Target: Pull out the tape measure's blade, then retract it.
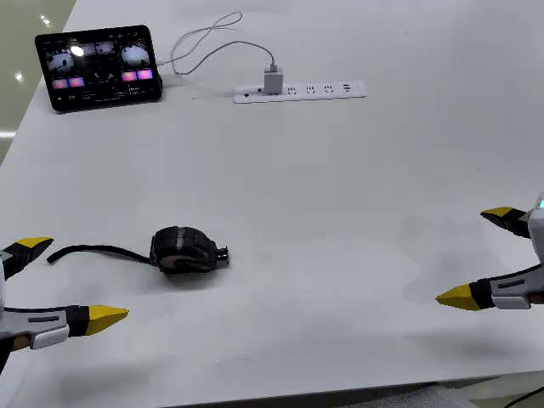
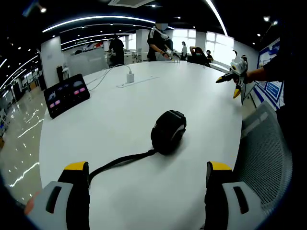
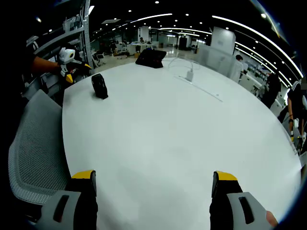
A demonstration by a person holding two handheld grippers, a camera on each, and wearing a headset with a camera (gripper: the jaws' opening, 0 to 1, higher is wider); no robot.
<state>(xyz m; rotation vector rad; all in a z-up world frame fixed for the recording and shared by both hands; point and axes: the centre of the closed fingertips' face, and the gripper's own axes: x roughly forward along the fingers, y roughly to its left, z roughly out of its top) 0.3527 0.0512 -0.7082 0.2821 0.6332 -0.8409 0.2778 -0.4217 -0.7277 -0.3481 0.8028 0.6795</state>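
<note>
1. Both tongs stand wide apart and hold nothing. In the head view the left gripper (image 1: 76, 278) sits at 8 o'clock and the right gripper (image 1: 466, 255) at 4 o'clock.
2. The tape measure (image 1: 183, 249) lies on its side on the white table (image 1: 340, 212). It is near the left gripper, at about 2 o'clock from it, and well apart from the right gripper. Its strap (image 1: 89, 252) trails toward 9 o'clock, and its blade tip (image 1: 223, 255) faces 3 o'clock.
3. The case looks rounded and nothing braces it. A grip that closes off-centre would likely make it roll or skid across the smooth top.
4. The strap lies between the left jaws and the case. If the person clamps the strap instead of the body, the case will probably drag toward 3 o'clock once the blade is pulled.
5. The blade tip is small and sits low against the table. The right jaws could pinch only its edge and slip, and the blade would then snap back early.
6. Letting go of a long blade all at once may make it whip and jolt the case loose. Whether there is a lock button cannot be told.
7. The tablet (image 1: 100, 66) at 11 o'clock and the power strip (image 1: 302, 89) at 12 o'clock are well apart from the work, so they are unlikely to be hit.
</note>
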